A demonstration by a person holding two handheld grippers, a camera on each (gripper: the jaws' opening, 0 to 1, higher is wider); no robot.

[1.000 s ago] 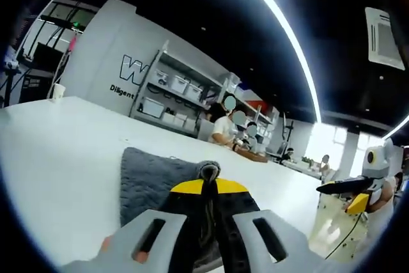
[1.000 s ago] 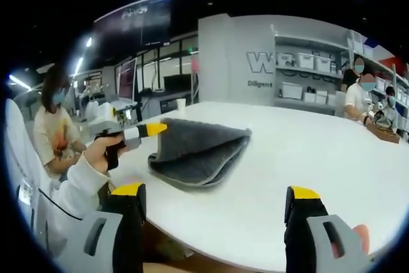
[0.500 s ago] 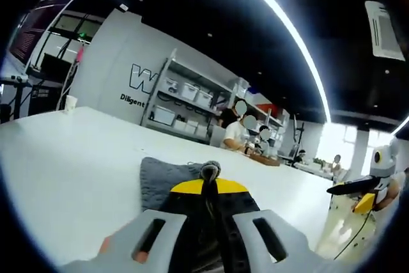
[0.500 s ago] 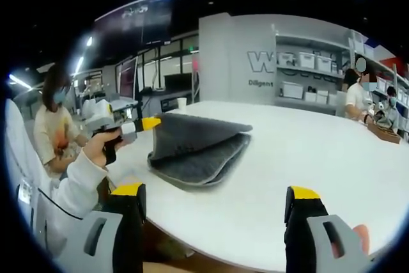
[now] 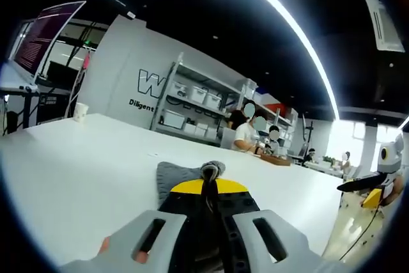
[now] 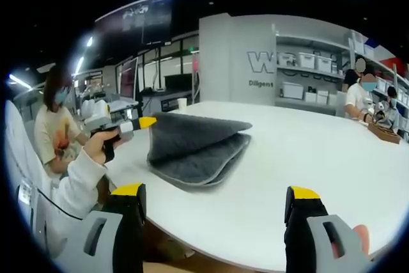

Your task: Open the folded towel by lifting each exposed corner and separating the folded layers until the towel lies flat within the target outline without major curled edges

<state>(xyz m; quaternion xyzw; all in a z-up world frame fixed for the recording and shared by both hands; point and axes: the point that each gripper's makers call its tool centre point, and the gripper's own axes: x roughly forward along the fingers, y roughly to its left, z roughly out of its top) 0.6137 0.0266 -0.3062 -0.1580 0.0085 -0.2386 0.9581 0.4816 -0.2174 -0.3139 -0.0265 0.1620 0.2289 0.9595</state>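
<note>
Pinching a corner of the fuzzy grey towel [image 6: 195, 147], my left hand-held gripper [image 6: 146, 123] has raised its top layer higher off the glossy white bench [image 6: 319, 151]; my right hand-held gripper [image 6: 215, 199] gapes empty nearby.

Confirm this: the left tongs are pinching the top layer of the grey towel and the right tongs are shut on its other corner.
Not quite. The right tongs are open and hold nothing, as the right gripper view shows. The left tongs do pinch the grey towel's top layer.
</note>
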